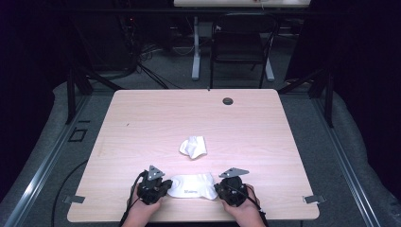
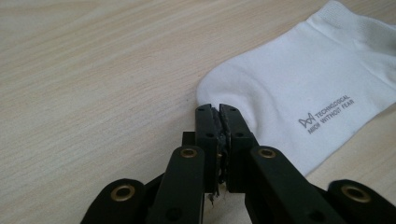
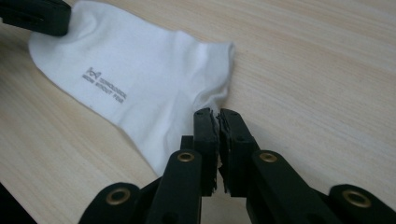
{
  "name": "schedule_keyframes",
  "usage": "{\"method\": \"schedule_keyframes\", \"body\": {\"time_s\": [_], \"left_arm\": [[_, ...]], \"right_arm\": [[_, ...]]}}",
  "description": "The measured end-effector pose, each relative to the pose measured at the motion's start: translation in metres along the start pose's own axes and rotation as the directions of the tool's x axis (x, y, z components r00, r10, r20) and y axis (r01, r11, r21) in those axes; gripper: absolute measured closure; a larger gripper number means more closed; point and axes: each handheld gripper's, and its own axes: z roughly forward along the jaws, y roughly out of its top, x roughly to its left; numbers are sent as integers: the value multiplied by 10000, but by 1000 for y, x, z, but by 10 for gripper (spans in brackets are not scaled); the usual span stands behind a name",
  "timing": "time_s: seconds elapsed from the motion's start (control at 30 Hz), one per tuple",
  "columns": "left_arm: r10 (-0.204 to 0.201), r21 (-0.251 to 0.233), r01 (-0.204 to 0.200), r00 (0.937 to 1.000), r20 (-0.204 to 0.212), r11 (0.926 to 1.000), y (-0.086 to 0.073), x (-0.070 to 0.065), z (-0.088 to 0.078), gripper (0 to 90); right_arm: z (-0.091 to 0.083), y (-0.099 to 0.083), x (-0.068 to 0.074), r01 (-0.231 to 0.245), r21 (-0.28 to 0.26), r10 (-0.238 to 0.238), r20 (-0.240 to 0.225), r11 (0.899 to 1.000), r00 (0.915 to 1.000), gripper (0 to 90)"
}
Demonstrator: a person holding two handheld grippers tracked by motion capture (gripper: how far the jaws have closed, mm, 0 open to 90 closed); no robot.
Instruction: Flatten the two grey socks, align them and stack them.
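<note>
A white sock (image 1: pixel 193 185) lies flat near the worktop's (image 1: pixel 142 123) front edge. The left hand-held gripper (image 1: pixel 163 185) pinches its toe and the right hand-held gripper (image 1: pixel 218 188) its cuff end (probably to stretch it smooth). A crumpled sock (image 1: pixel 194 146) waits behind.

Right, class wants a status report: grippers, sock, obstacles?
Left gripper and right gripper shut at flat sock's ends. Crumpled sock lies beyond, apart.
</note>
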Motion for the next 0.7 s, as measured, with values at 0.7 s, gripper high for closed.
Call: {"method": "schedule_keyframes", "body": {"time_s": [0.7], "left_arm": [[94,-20,-94,9999,119,10000,-1,1,0,870]], "right_arm": [[16,2,6,128,-368,-124,112,9992,9999,823]]}}
